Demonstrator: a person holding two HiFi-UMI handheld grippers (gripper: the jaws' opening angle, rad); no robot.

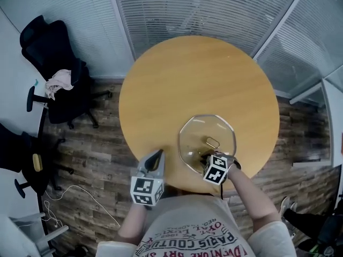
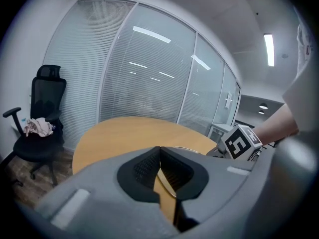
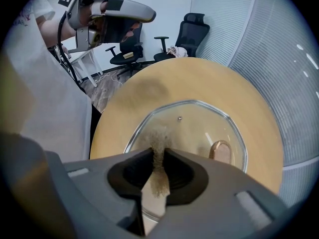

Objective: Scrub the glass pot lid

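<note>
Right gripper (image 3: 158,156) pinches a tan fibrous scrubbing pad (image 3: 157,136) tight, pressing it onto the clear metal-rimmed glass pot lid (image 3: 199,121) lying flat near the round wooden table's (image 1: 182,74) front edge; left gripper (image 2: 159,153), closed on nothing, hangs alongside, seemingly unneeded

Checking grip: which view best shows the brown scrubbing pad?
Right gripper view: the brown fibrous scrubbing pad sits pinched between its jaws. Head view hides it under the right gripper; left gripper view lacks it.

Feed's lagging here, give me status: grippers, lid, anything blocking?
Left gripper jaws shut, empty, off the lid. Right gripper shut on scrub pad, at glass lid near side. Nothing blocking.
</note>
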